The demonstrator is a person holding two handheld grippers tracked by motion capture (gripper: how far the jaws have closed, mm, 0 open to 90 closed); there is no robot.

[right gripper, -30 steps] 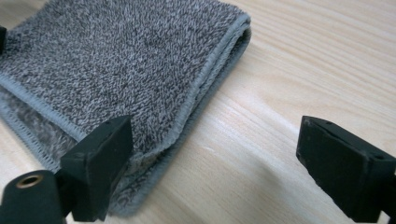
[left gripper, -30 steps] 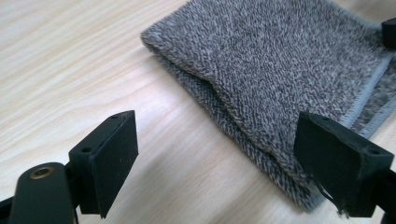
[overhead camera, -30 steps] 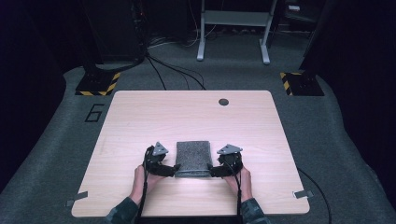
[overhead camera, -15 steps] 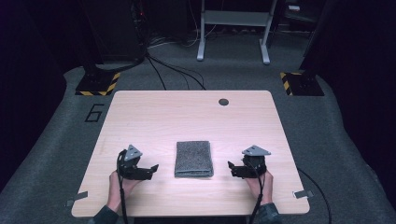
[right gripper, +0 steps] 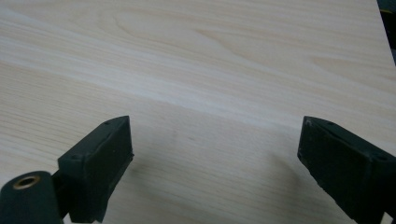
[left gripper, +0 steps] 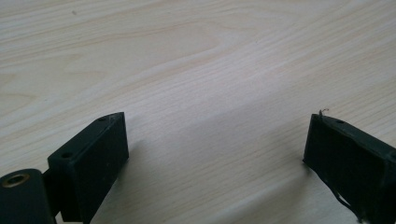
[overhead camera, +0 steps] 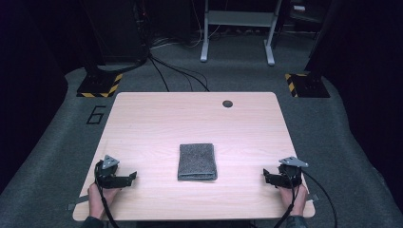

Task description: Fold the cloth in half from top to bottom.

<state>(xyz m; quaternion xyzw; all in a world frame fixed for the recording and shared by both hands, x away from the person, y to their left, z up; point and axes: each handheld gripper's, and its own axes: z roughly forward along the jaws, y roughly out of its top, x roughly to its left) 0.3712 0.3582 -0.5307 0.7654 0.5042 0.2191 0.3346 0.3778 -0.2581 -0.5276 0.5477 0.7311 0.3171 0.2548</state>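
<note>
One folded grey cloth (overhead camera: 197, 161) at worktop (overhead camera: 157, 118) centre. Two tongs: left tongs (overhead camera: 130, 177) at 8 o'clock, right tongs (overhead camera: 267, 177) at 4 o'clock, both spread, empty. One dark spot (overhead camera: 227, 103), perhaps grommet, at 12. Earlier both tongs flanked cloth; since drawn well apart, left jaws just opening.

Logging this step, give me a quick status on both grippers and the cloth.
Left gripper and right gripper open, nothing between jaws. Folded grey cloth flat mid-table, apart from both. Nothing in the way.

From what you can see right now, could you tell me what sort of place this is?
Probably a lab or test room: a bare wooden table on grey carpet, hazard-striped stand bases, and loose cables on the floor.
</note>
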